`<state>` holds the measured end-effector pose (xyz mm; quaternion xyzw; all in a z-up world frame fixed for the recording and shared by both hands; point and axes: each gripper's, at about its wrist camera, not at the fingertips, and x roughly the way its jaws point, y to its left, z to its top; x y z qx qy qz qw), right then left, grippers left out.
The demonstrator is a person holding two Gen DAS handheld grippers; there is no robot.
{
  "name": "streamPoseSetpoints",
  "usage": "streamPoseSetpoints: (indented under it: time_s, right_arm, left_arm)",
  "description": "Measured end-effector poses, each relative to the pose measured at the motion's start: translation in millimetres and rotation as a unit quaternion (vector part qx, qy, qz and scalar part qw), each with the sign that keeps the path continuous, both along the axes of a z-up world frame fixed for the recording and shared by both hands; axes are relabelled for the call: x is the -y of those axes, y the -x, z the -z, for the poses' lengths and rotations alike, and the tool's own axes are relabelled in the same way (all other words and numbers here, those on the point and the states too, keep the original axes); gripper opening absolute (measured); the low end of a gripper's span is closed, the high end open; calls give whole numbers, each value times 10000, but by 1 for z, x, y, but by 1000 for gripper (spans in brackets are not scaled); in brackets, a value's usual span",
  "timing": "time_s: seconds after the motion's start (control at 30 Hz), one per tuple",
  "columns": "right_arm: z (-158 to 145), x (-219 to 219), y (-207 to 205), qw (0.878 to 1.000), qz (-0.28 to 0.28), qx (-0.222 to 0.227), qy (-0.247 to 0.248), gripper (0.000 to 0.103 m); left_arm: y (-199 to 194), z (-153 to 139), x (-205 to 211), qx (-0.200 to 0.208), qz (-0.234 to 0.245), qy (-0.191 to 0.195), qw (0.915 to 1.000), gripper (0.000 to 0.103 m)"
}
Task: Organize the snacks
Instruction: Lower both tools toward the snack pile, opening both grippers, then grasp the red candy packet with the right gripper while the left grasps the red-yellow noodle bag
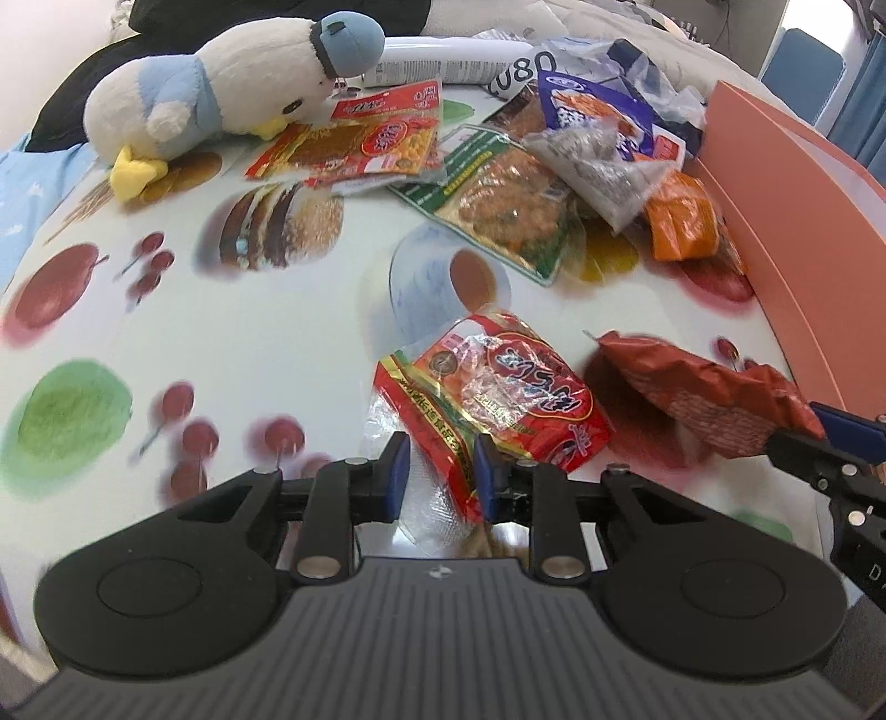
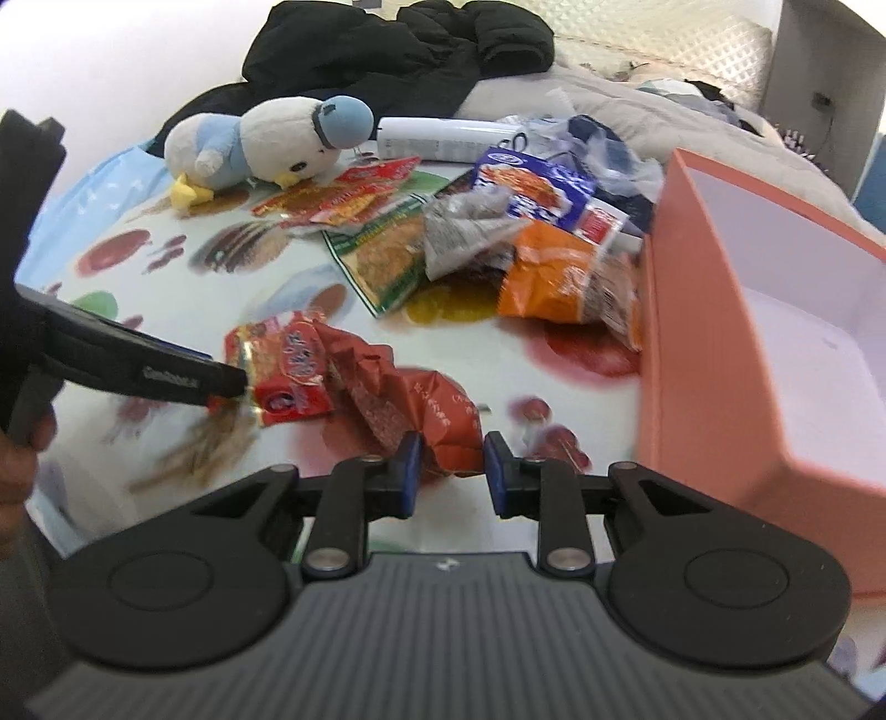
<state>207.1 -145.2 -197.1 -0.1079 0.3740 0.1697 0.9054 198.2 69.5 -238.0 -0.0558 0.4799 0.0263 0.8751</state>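
On a fruit-print tablecloth, my left gripper is shut on the near end of a bright red snack packet. The packet's clear strip runs between the blue pads. From the right wrist view, the same packet is pinched at its corner by the left gripper. My right gripper is shut on a crumpled dark red snack bag, which shows at the lower right of the left wrist view as the bag. A salmon-pink open box with a white inside stands just right of it.
A pile of snack packets lies farther back: a green one, an orange one, a grey one, a blue-white one and red flat ones. A plush bird, a white tube and a black jacket lie behind.
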Motion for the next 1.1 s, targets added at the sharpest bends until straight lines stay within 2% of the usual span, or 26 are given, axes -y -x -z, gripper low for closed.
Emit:
streamPoseSetpoints:
  time_s: [0.17,0.37,0.5,0.57,0.6,0.63,0.67,0.7,0.73,0.8,0.93,1.0,1.07,1.1]
  right_arm:
    - [3,13,22,9996,146,76,248,28]
    - [5,25,43,9994,244,-101,210,28]
    - [6,25,52,9994,218,-261,66,30]
    - [4,24,55,9993,188,-324,-15,33]
    - [3,24,56,9992,137,-364,-98,42]
    - [2,24,56,9990,102,-401,-162,54]
    - [1,24,57,9988,73,-423,-221,59]
    - [-1,25,58,9988,66,-415,-263,62]
    - [-3,27,59,9988,61,-379,-310,63]
    - [-6,31,58,9987,22,-333,-389,63]
    - [-8,38,50,9980,-85,-280,-564,63]
    - [-9,39,45,9974,-167,-212,-666,63]
    - [-8,39,39,9974,-190,-149,-684,63]
    - [-7,38,36,9972,-207,-134,-701,63]
  left_arm:
    - [22,-4,7,-88,-12,-4,10000,29]
    - [41,-7,9,-180,68,4,9998,29]
    - [50,-11,1,-205,-21,185,9996,29]
    - [53,-13,-3,-182,-87,308,9993,29]
    - [55,-14,-5,-176,-123,372,9991,30]
    - [57,-15,-7,-180,-160,428,9988,33]
    - [59,-16,-9,-168,-197,505,9984,36]
    - [60,-18,-10,-133,-239,601,9978,48]
    - [62,-19,-12,-104,-293,690,9971,62]
    - [64,-24,-12,-32,-401,820,9958,72]
    - [66,-30,-12,93,-748,1375,9876,82]
    - [62,-32,-10,75,-776,1592,9842,82]
    - [57,-32,-5,27,-810,1559,9844,87]
    - [53,-31,-3,-18,-868,1508,9847,93]
